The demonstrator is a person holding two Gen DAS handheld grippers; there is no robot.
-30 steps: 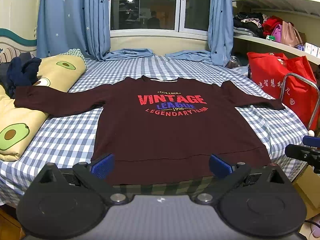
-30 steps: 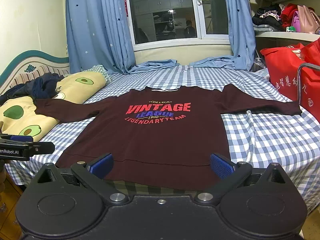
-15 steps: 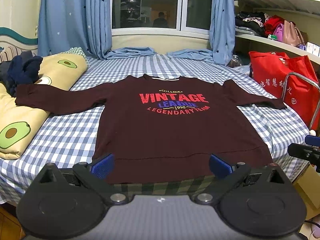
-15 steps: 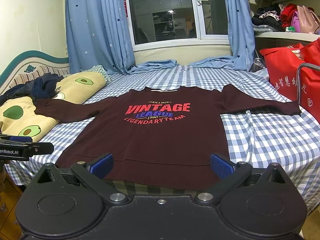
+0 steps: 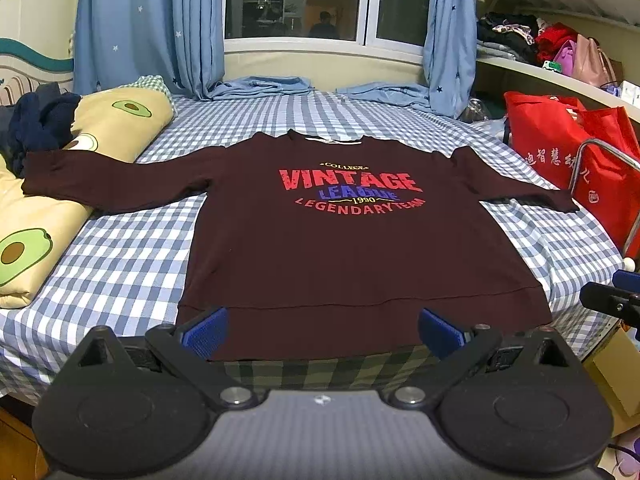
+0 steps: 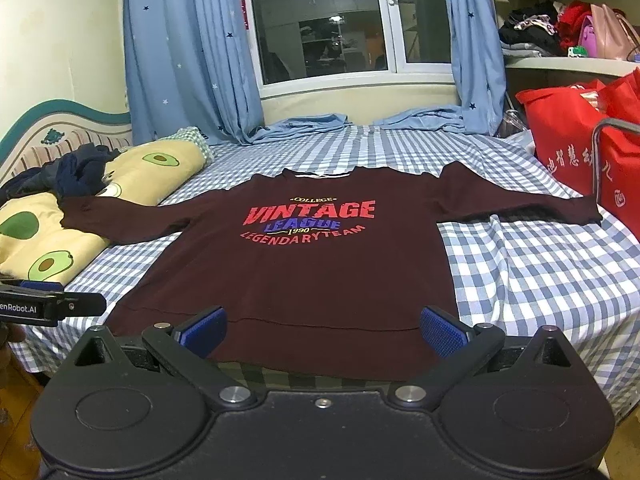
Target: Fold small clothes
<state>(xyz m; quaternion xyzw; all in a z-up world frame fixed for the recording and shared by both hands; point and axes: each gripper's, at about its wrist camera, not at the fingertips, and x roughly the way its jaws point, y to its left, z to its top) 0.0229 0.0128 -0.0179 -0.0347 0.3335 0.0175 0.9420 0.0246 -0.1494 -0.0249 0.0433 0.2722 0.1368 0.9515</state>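
Note:
A dark maroon long-sleeved sweatshirt with a red and blue "VINTAGE LEAGUE" print lies flat and face up on the checked bed, both sleeves spread out. Its left sleeve runs onto the avocado pillow. My left gripper hovers open just short of the hem, nothing between its blue pads. My right gripper is open too, in front of the hem. Each gripper shows at the edge of the other's view: the right one and the left one.
The bed has a blue-and-white checked sheet. Avocado-print pillows and dark clothes lie at the left. Red bags and a metal frame stand at the right edge. Curtains and a window are at the back.
Both views have shifted only slightly; the sweatshirt lies as before and both grippers stay open.

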